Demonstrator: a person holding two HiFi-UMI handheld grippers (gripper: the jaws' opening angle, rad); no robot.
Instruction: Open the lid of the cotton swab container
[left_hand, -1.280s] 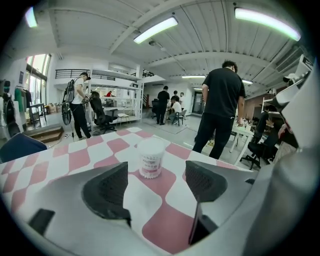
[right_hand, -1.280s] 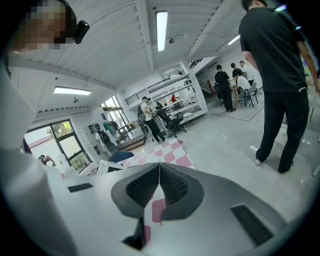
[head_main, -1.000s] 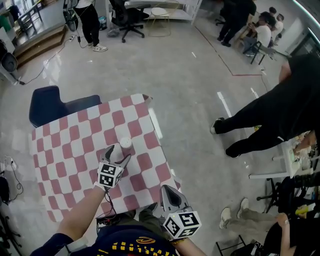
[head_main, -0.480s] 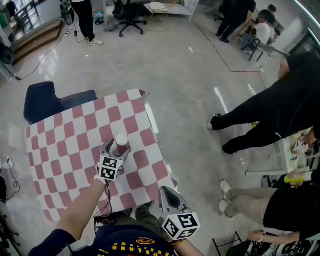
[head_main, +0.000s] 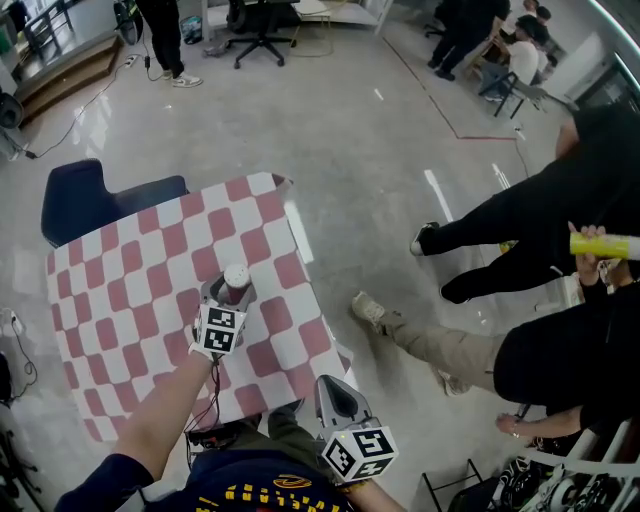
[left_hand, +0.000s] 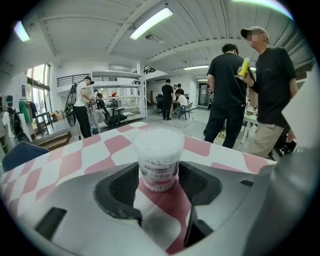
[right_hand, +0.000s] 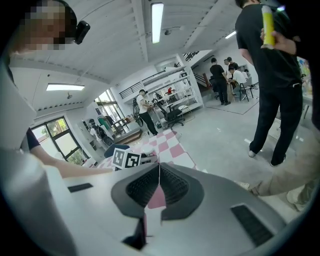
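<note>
Two grippers are in view. Left gripper (head_main: 230, 292) reaches over the checked table (head_main: 120, 300). Its jaws have just been closing, and the pads touch both sides of the container (left_hand: 159, 162), gripping it low on the body. Container stands upright on the table, toward its middle. White lid (left_hand: 159, 140) is on the container. Right gripper (right_hand: 159, 172) is held off the near table edge, well apart from the container. Its jaws are fully together with nothing between them. Several people stand on the floor beyond the table
</note>
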